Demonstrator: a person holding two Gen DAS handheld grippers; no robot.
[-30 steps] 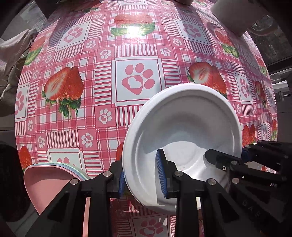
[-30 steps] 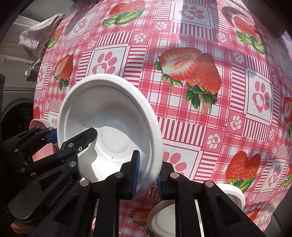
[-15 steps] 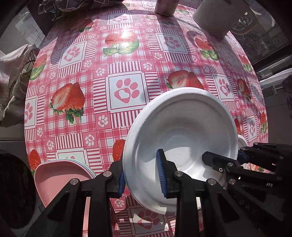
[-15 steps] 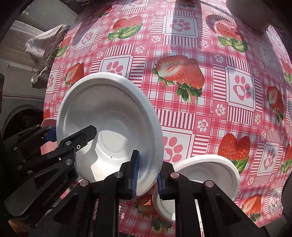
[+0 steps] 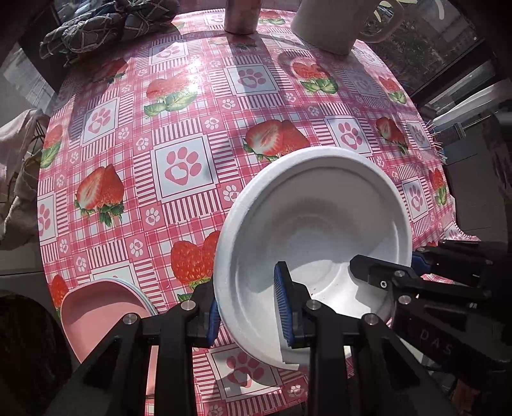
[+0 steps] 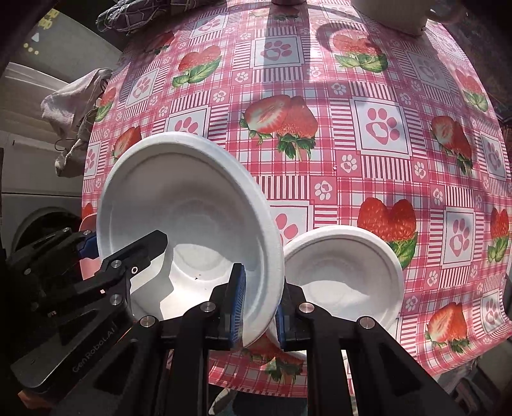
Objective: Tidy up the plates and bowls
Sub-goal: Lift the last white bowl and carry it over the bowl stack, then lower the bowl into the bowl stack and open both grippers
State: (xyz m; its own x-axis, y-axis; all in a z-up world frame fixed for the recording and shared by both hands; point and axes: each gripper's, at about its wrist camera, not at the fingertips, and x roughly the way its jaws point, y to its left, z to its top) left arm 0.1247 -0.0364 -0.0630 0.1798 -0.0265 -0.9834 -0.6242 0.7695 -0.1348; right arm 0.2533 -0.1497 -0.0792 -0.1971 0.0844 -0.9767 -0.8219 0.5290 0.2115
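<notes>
The left gripper (image 5: 248, 315) pinches the left rim of a large white bowl (image 5: 320, 230), one blue pad inside the wall and one outside. The right gripper (image 6: 259, 307) pinches the opposite rim of the same bowl in the same way — so both tongs are pressed onto one bowl, which hangs tilted above the near edge of the table, its mouth turned toward the cameras.

Outward from there, a smaller white bowl (image 6: 344, 272) sits on the strawberry tablecloth (image 6: 377, 128) just right of the held one, near the table's edge. To the left, a pink plate (image 5: 102, 312) tops a short stack whose lower rims look pale blue or green.

Judged from this, the plates appear already gathered, while the bowls are only half sorted — the large one is in the air and the small one stands alone. What probably remains is setting the large bowl down and nesting the small one inside it, or grouping them.

At the far edge stand a cream mug (image 5: 332, 22), a pinkish cup (image 5: 241, 16) and a dark bundled cloth (image 5: 105, 22).
</notes>
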